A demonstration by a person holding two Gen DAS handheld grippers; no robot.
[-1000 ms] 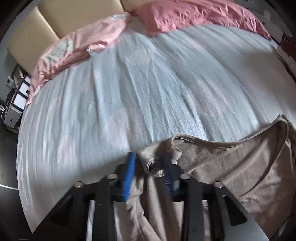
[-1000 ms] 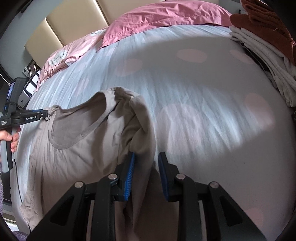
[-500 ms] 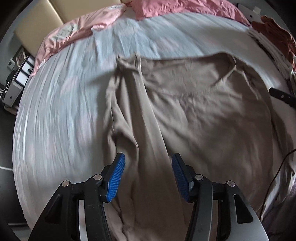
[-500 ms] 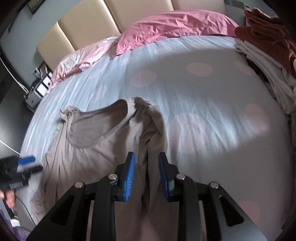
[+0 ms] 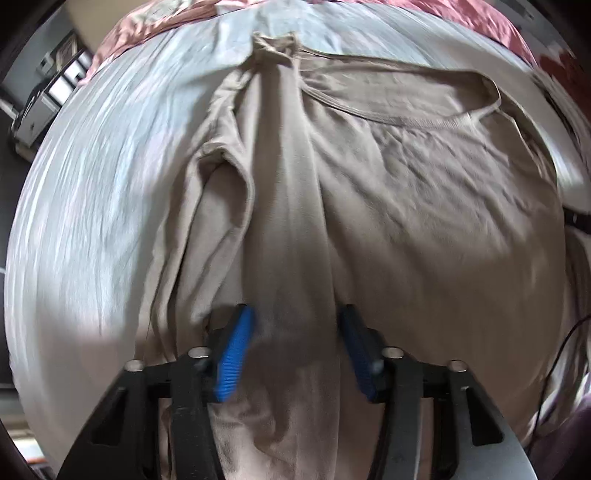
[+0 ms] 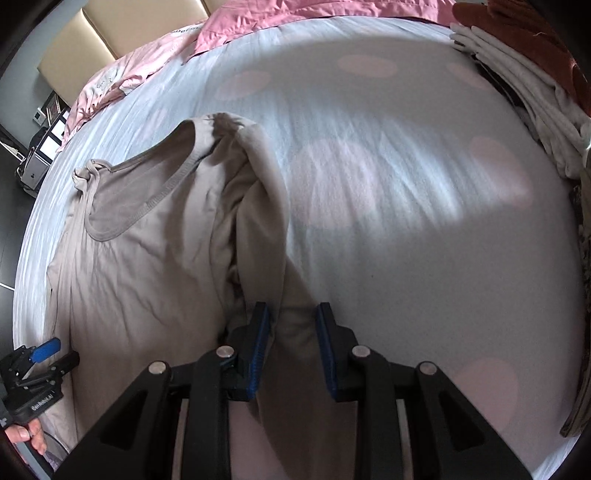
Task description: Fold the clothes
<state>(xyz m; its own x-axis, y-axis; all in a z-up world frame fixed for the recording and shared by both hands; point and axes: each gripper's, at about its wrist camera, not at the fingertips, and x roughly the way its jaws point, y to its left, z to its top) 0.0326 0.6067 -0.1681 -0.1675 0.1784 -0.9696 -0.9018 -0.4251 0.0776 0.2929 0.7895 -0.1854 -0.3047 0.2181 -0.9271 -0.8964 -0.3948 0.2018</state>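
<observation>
A beige long-sleeved top lies spread on the bed, neckline toward the headboard; it also shows in the right wrist view. My left gripper is open over the top's left side, jaws wide apart with a fold of fabric between them. It also shows at the lower left of the right wrist view. My right gripper has its jaws a little apart astride the right sleeve, which runs up between them. The pads do not clearly pinch the cloth.
The bed sheet is pale blue with pink dots. Pink pillows lie by the beige headboard. A stack of folded white and rust clothes sits at the bed's right edge. A nightstand stands at the left.
My left gripper let go of the shoulder, opened wide and pulled back down along the top's left side. My right gripper pulled back a little along the sleeve, with its jaws slightly wider apart.
</observation>
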